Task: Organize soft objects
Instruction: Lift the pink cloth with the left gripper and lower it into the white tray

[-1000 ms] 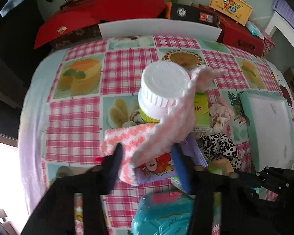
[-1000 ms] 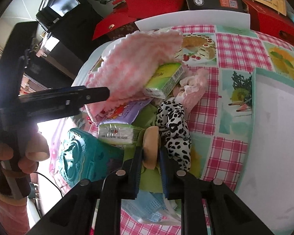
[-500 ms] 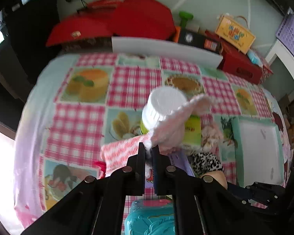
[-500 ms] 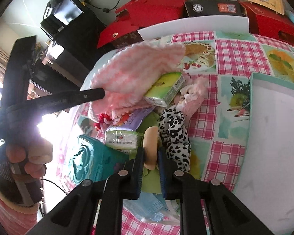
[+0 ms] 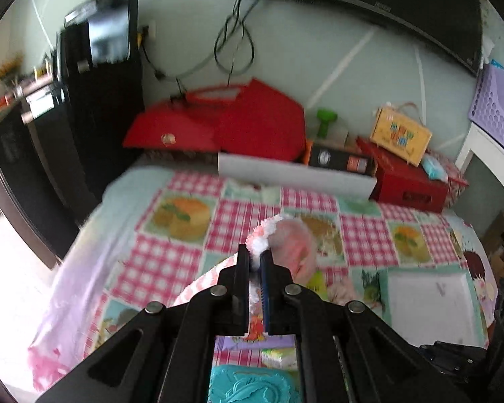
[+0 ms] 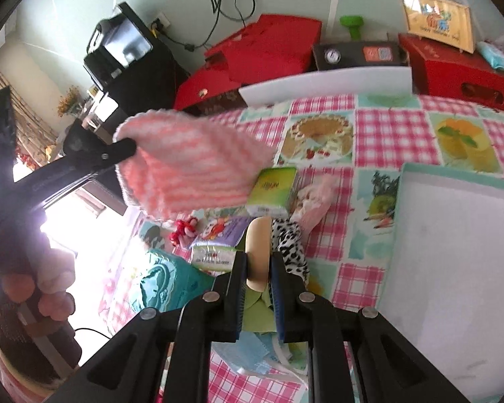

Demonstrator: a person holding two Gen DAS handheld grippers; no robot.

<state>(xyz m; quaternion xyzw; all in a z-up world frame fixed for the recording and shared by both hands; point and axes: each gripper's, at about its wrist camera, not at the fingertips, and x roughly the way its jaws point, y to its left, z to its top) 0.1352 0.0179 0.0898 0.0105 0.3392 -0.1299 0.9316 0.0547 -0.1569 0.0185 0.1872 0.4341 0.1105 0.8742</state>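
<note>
Two grippers each hold something soft above the checked tablecloth (image 6: 386,127). The left gripper (image 5: 255,262) is clamped on the edge of a pink-and-white knitted cloth (image 6: 191,164), which hangs in the air clear of the pile. The right gripper (image 6: 258,268) is pinched on a tan pad (image 6: 258,245), just beside a black-and-white spotted fabric (image 6: 290,245). A green tissue pack (image 6: 274,189) lies on the pile below the cloth. A white tray (image 6: 453,252) sits to the right.
</note>
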